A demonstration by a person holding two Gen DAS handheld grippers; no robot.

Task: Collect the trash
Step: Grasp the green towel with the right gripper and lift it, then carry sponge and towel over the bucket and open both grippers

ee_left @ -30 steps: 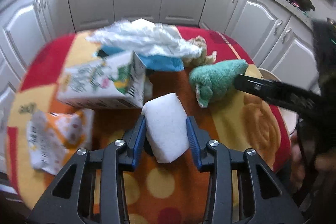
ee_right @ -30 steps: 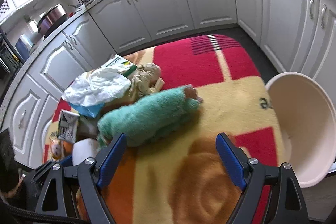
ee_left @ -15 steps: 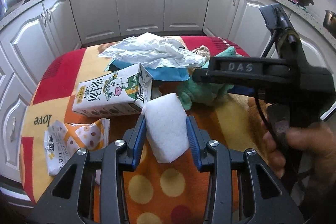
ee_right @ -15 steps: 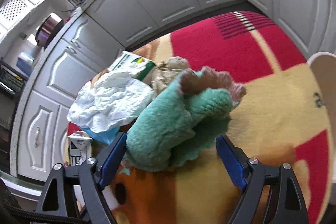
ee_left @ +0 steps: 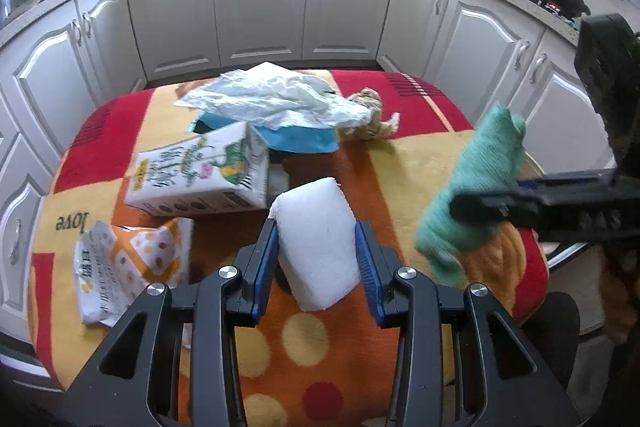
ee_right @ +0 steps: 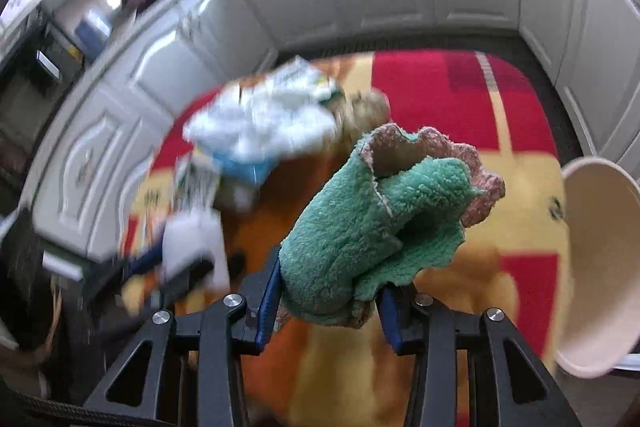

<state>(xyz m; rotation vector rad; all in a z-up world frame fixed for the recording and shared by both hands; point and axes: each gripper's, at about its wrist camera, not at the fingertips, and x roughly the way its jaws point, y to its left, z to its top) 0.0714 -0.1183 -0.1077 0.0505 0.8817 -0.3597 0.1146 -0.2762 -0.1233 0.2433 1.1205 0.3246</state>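
The right hand-held gripper (ee_right: 328,291) is closing on a green fluffy cloth (ee_right: 380,223), already pinched between its blue pads at lower centre and hanging clear of the bench (ee_right: 516,163), probably so it can be carried to the cream bin (ee_right: 600,267) at the right edge. The left hand-held gripper (ee_left: 316,259) is clamping a white foam block (ee_left: 316,243) at lower centre, while a milk carton (ee_left: 200,175), snack bag (ee_left: 128,267) and crumpled plastic (ee_left: 272,99) are lying further up the bench, awaiting collection.

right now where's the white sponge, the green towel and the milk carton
white sponge (ee_left: 316,239), left wrist view, middle of its top face
green towel (ee_right: 360,227), right wrist view, fuzzy green middle of the bundle
milk carton (ee_left: 196,173), left wrist view, printed side panel
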